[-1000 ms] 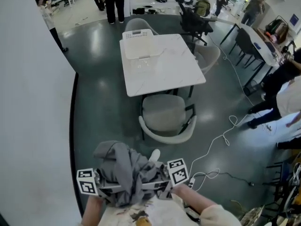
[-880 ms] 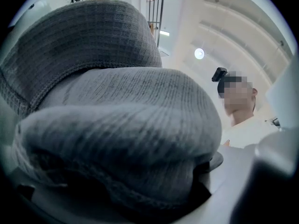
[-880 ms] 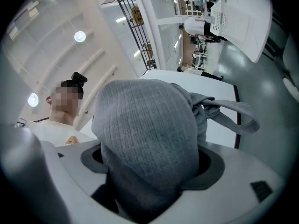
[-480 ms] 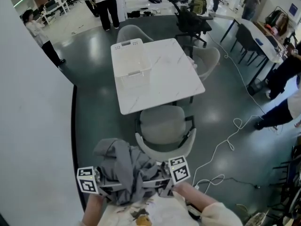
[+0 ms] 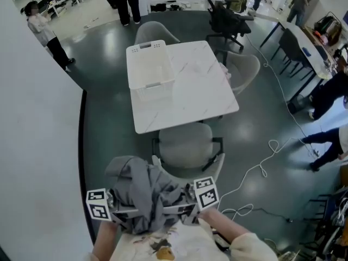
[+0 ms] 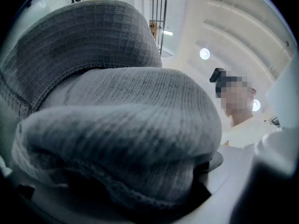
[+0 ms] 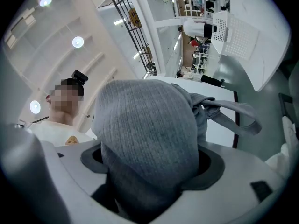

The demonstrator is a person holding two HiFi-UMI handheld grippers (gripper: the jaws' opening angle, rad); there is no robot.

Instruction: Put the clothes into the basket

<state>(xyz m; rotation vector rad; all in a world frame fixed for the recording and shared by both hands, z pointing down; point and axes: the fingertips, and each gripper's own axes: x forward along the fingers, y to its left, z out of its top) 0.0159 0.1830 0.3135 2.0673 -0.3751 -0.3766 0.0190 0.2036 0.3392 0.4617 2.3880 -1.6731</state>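
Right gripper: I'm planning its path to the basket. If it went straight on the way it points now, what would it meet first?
The grey garment that the right gripper is shut on; it fills the line ahead. Beyond it, probably only ceiling; the basket lies off to the side.

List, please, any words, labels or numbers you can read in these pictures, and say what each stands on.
No text can be read.
Marker cubes: black-and-white square patterns only, no letters.
Yellow sign in the right gripper view: too blurred to read.
Shirt print: too small to read.
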